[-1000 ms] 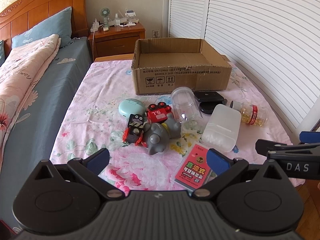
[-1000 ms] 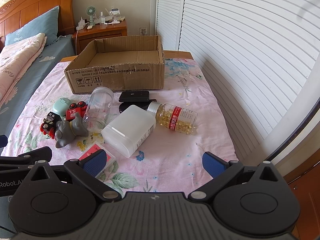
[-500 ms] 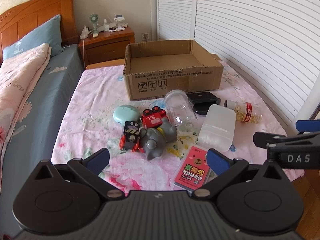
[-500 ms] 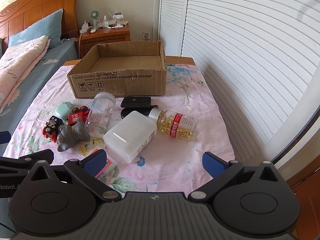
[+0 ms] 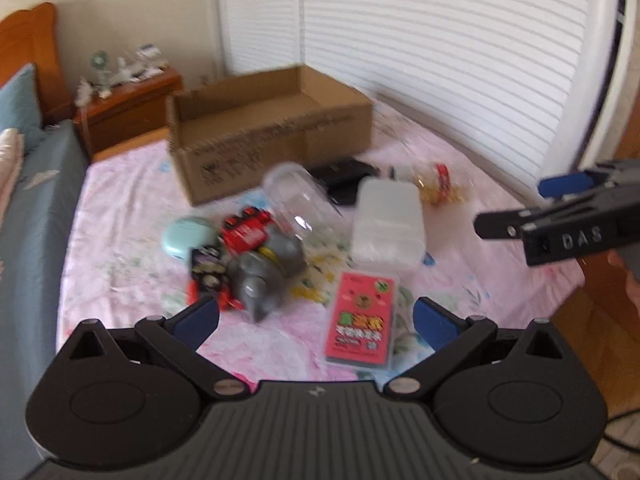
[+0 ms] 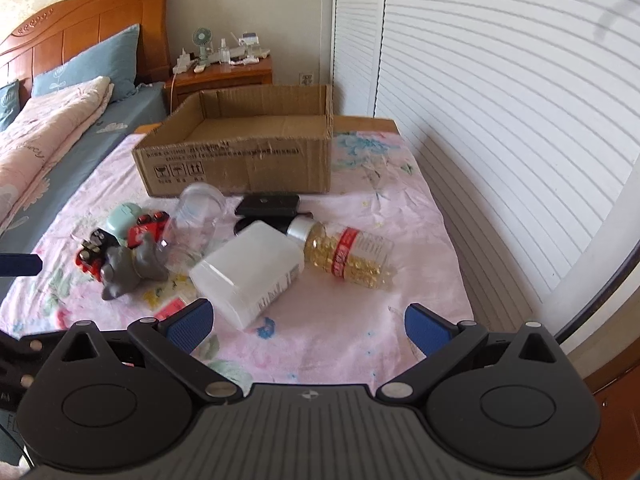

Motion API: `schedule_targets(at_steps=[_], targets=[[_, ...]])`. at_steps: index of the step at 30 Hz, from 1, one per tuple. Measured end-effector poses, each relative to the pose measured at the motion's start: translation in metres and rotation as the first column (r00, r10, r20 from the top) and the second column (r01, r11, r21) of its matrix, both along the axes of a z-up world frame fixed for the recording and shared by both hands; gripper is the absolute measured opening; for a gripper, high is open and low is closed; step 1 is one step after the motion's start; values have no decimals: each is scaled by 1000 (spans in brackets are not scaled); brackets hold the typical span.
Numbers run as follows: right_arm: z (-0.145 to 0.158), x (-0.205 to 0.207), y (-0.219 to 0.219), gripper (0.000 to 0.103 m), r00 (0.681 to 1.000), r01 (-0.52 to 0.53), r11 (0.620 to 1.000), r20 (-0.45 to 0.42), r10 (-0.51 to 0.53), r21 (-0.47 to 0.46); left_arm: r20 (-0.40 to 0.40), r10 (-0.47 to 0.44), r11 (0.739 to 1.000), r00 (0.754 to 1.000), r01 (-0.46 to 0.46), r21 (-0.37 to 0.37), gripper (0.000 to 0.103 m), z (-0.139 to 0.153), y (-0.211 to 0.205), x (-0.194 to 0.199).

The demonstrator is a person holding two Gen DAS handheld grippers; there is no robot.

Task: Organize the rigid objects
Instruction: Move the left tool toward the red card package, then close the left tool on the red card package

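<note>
An open cardboard box [image 6: 240, 160] stands at the back of the flowered table. In front of it lie a clear jar [image 6: 194, 220], a white plastic container [image 6: 248, 268], a pill bottle [image 6: 352, 256], a black case [image 6: 268, 205], a grey toy [image 6: 128, 268], a red toy [image 6: 146, 230], a mint case [image 6: 122, 216] and a red card pack [image 5: 362, 326]. My left gripper [image 5: 316, 316] is open and empty above the near edge, over the card pack. My right gripper [image 6: 306, 322] is open and empty in front of the white container.
A bed [image 6: 48, 132] with blue pillows runs along the left. A wooden nightstand [image 6: 224, 72] with small items stands behind the box. White louvred doors [image 6: 500, 80] line the right side. The table edge [image 6: 460, 280] drops off at right.
The left view has swung right and is blurred with motion; the box now sits more angled. The right gripper has moved closer to the objects. Both stay open.
</note>
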State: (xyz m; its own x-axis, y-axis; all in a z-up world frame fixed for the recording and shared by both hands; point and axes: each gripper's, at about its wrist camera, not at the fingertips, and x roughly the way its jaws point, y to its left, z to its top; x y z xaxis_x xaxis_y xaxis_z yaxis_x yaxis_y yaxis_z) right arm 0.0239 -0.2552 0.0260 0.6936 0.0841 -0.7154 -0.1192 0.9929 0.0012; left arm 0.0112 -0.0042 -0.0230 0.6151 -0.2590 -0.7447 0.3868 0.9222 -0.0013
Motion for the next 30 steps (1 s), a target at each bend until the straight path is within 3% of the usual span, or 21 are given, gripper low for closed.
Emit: schedule_targets(at_steps=[7, 14, 21, 28, 30], targets=[[-24, 7, -14, 103, 998, 30, 1000, -58, -30, 1, -90, -146, 989, 985, 147, 2, 102, -35, -27, 9], [-36, 12, -22, 103, 996, 39, 999, -77, -39, -2, -148, -169, 985, 974, 174, 19, 102, -61, -41, 26], [-47, 18, -27, 103, 997, 12, 1000, -79, -12, 0, -117, -146, 989, 982, 149, 19, 103, -65, -40, 33], [-72, 27, -25, 103, 990, -23, 999, -139, 18, -34, -59, -154, 988, 986, 155, -3, 103, -69, -32, 26], [-73, 23, -21, 103, 993, -45, 998, -111, 39, -54, -60, -161, 987, 985, 161, -2, 103, -67, -30, 25]])
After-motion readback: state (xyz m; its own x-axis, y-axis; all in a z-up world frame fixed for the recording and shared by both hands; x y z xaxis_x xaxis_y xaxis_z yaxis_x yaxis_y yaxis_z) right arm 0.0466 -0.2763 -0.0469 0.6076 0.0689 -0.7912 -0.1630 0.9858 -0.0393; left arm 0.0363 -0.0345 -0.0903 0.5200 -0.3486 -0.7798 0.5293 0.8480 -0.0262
